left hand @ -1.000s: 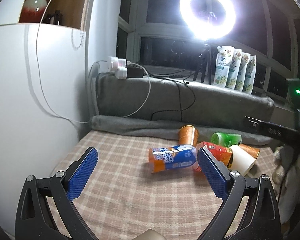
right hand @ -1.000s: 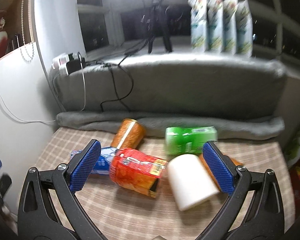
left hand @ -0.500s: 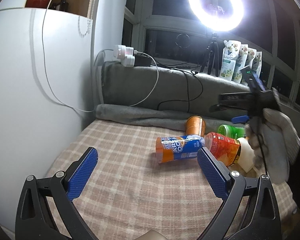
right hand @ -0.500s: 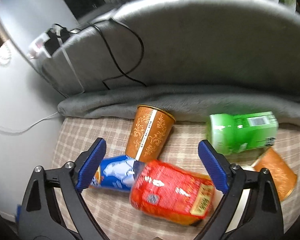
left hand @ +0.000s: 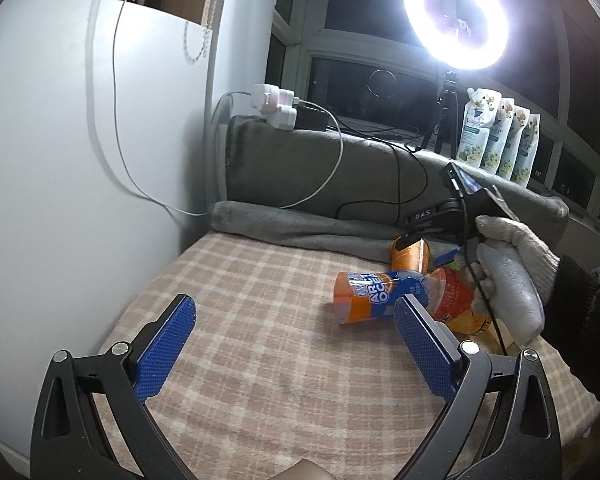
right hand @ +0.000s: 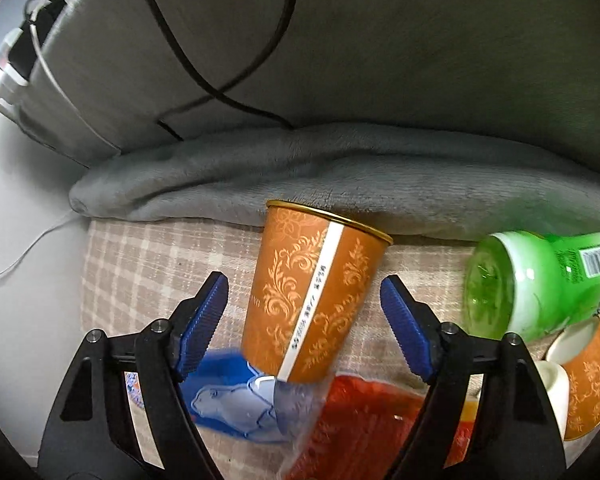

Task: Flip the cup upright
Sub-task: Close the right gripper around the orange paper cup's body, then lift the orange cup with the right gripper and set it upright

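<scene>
An orange paper cup [right hand: 312, 296] with a floral print and gold rim lies on its side on the checked cloth, its mouth against the grey blanket roll. My right gripper [right hand: 304, 292] is open with the blue pads on either side of this cup, not touching it. In the left wrist view the same cup [left hand: 410, 256] lies at the back of the pile, with the right gripper's tip over it. My left gripper [left hand: 292, 328] is open and empty, low over the cloth, well short of the cups.
A blue and orange cup [left hand: 374, 296], a red cup [right hand: 364, 424], a green cup [right hand: 540, 284], a second orange cup [right hand: 588, 384] and a white cup [right hand: 556, 384] lie tipped over close together. A rolled grey blanket [right hand: 340, 176] bounds the back. A white wall [left hand: 80, 160] stands left.
My right gripper has moved forward and down until its open jaws straddle the orange floral cup. The left gripper has drifted slightly; the cups have not moved.
</scene>
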